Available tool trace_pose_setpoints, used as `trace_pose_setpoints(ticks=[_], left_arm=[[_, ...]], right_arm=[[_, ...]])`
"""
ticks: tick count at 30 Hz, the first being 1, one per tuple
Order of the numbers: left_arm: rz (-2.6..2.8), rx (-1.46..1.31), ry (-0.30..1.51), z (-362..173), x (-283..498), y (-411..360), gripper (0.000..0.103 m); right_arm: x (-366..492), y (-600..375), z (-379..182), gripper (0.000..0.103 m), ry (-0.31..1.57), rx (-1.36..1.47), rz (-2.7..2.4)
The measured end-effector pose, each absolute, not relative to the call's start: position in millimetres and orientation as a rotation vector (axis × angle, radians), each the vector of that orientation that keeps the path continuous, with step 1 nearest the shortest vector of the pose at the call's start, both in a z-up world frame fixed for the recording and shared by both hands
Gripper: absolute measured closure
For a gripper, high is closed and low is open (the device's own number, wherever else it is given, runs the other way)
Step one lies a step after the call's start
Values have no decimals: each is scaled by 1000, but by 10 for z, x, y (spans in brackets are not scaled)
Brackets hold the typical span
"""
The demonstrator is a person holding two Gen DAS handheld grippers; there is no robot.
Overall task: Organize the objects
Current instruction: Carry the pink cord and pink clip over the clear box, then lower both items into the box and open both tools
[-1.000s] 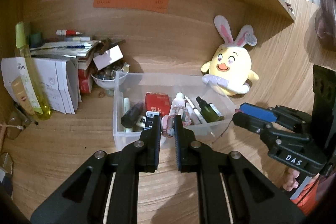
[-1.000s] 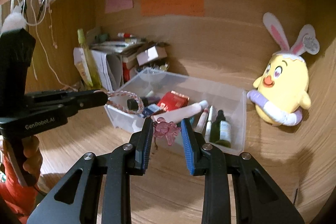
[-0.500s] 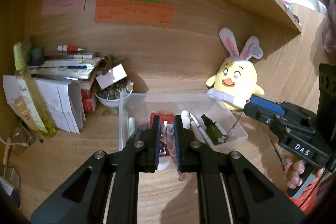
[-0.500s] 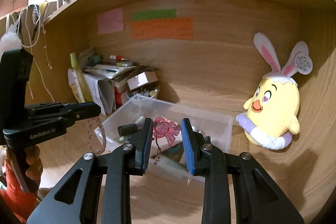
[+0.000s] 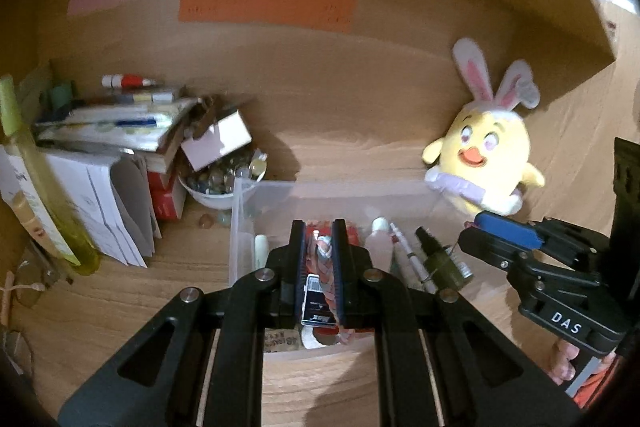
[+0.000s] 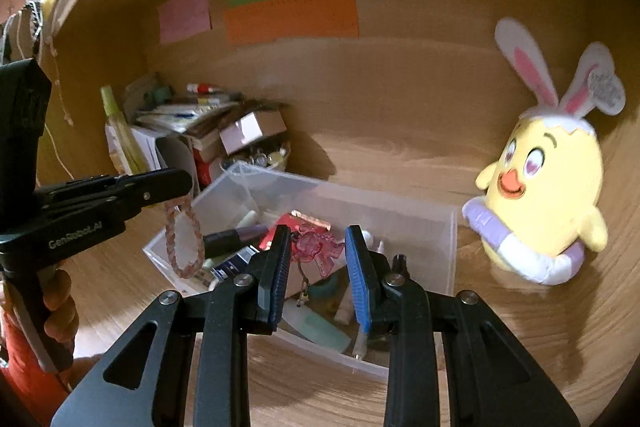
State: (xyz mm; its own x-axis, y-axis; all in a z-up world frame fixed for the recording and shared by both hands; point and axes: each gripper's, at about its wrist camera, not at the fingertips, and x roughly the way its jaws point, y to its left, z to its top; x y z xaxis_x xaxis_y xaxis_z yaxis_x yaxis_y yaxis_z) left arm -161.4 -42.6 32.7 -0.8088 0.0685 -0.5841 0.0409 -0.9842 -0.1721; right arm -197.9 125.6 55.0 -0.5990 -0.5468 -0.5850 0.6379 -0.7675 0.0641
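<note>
Bin (image 6: 448, 227) on counter (image 6: 500, 327) | left hand-held gripper (image 5: 319, 259) clamped on braided loop (image 6: 183, 243) | right hand-held gripper (image 6: 318, 251) pinching pink charm (image 6: 316, 247), both over bin

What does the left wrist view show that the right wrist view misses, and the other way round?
Only the left wrist view shows glasses on the desk, and the right tongs from the side. Only the right wrist view shows the pink charm in those tongs and the braided loop hanging whole from the left tongs. Both show the clear bin and the chick plush.
</note>
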Motion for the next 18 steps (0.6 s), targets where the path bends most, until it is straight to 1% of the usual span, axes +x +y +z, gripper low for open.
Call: trace_pose_setpoints(ticks=[14, 15, 16, 17, 18], left_arm=[[2912, -1170, -318, -64, -1885, -518, 91], [2909, -1179, -317, -72, -1887, -514, 89], [2911, -1185, -316, -76, -1885, -514, 82], [2916, -1186, -316, -76, -1877, -513, 78], [2921, -1183, -318, -67, -1873, -514, 69]], right_arm=[[-2198, 1098, 119, 78, 261, 929, -2290], [-2200, 1087, 113, 78, 267, 932, -2291], [-2204, 1078, 101, 78, 275, 939, -2290], [-2208, 1071, 92, 77, 278, 946, -2287], [-2211, 1062, 88, 75, 280, 949, -2287]])
